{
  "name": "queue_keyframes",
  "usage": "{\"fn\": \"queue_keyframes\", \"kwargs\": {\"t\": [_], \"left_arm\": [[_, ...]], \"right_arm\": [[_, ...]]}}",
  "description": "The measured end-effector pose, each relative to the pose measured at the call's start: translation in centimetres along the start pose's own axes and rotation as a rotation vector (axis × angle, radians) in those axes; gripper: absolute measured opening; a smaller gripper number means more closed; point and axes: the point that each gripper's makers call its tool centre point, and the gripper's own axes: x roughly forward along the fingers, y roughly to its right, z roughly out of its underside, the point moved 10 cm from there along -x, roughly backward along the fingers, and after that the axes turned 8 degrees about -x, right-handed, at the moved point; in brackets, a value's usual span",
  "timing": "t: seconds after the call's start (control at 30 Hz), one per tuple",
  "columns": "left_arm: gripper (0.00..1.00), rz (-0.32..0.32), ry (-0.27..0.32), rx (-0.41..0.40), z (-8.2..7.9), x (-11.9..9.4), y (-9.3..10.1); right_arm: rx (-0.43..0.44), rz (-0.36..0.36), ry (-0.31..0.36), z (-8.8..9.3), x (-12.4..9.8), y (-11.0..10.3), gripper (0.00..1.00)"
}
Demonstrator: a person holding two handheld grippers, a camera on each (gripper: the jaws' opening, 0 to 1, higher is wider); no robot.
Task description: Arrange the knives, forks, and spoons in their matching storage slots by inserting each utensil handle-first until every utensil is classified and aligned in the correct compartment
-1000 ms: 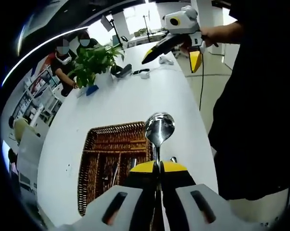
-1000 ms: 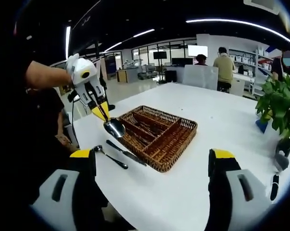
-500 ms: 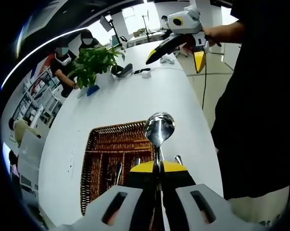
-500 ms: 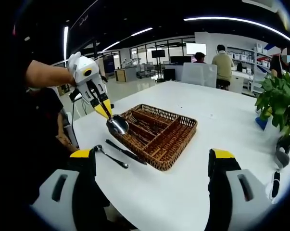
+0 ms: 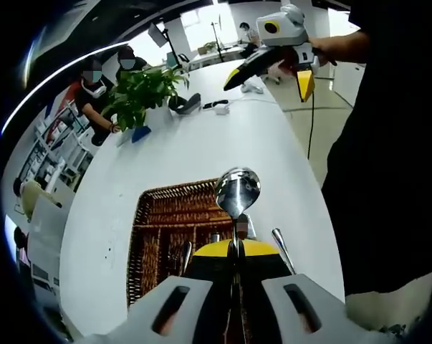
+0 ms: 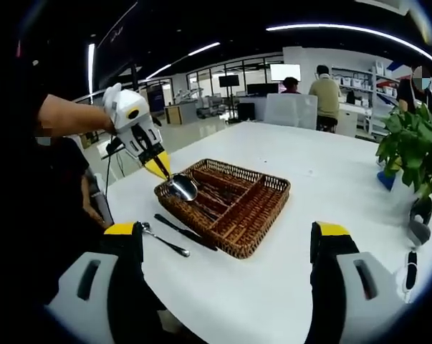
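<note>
Ok so going left to right in the right gripper view: left gripper (image 6: 158, 166) is clamped on a spoon (image 6: 183, 187), bowl end sticking out past the tips, handle pinched btwn the jaws, hovering over the near-left corner of the wicker basket (image 6: 262, 231). Just near of that, a 2nd spoon (image 6: 164, 241) and a knife (image 6: 185, 231) lie loose on the white table (image 6: 330, 179). Right gripper (image 6: 226, 247) sits near, jaws wide apart w/ nothing in them.

Left gripper view says the same, spoon (image 5: 237, 190) over the basket (image 5: 147, 236) w/ cutlery already in the slots.

Risk imo: task wants handle-first, but the bowl's leading (handle's buried in the jaws), so it could go in backwards. Also a thin handle may twist and drop across a divider, or land in the wrong slot.
</note>
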Motion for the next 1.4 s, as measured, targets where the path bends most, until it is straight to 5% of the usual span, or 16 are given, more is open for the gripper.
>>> {"fn": "queue_keyframes", "kwargs": {"t": [1.4], "left_arm": [[0.01, -0.031, 0.033, 0.06, 0.7, 0.5, -9.8]], "right_arm": [[0.081, 0.12, -0.044, -1.5, 1.5, -0.4, 1.0]]}}
